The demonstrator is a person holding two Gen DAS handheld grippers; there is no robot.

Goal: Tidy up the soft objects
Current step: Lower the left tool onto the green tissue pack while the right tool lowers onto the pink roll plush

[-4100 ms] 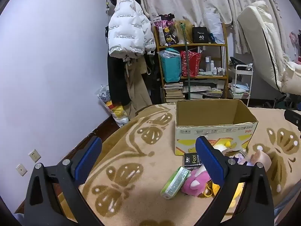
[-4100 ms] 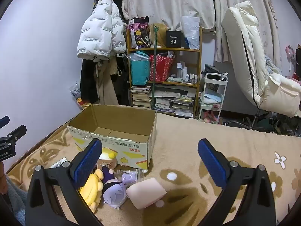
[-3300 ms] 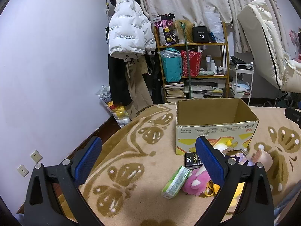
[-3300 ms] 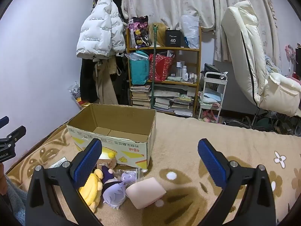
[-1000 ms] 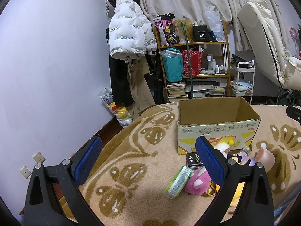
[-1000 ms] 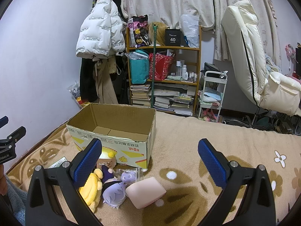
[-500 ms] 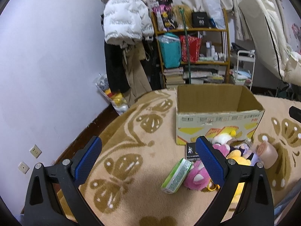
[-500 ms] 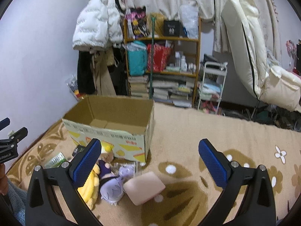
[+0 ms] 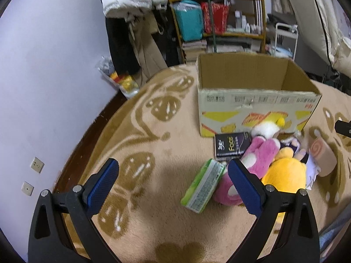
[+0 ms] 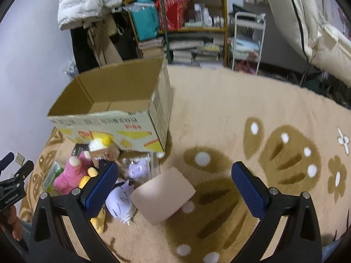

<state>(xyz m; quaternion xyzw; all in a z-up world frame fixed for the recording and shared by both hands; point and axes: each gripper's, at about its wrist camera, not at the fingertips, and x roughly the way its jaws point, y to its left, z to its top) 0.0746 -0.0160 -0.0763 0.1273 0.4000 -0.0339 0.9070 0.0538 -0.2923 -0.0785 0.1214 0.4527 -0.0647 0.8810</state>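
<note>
Both grippers spread, nothing held. Toy pile [image 9: 274,166] is seen before box [image 9: 252,100]; pink pad [image 10: 162,194] lies betw. right gripper [image 10: 173,188] fingers, long axis diagonal. Left gripper [image 9: 171,184] sits left of pile; right arm nearer.

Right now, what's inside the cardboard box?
Nothing shows inside the cardboard box: the right wrist view reaches bare flaps on its floor, with no toys in. The near wall hides the front strip of the floor, so that part is unknown.

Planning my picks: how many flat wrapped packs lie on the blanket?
2: green pack beside the pink plush; black pack by the cardboard box. More may be hidden.
</note>
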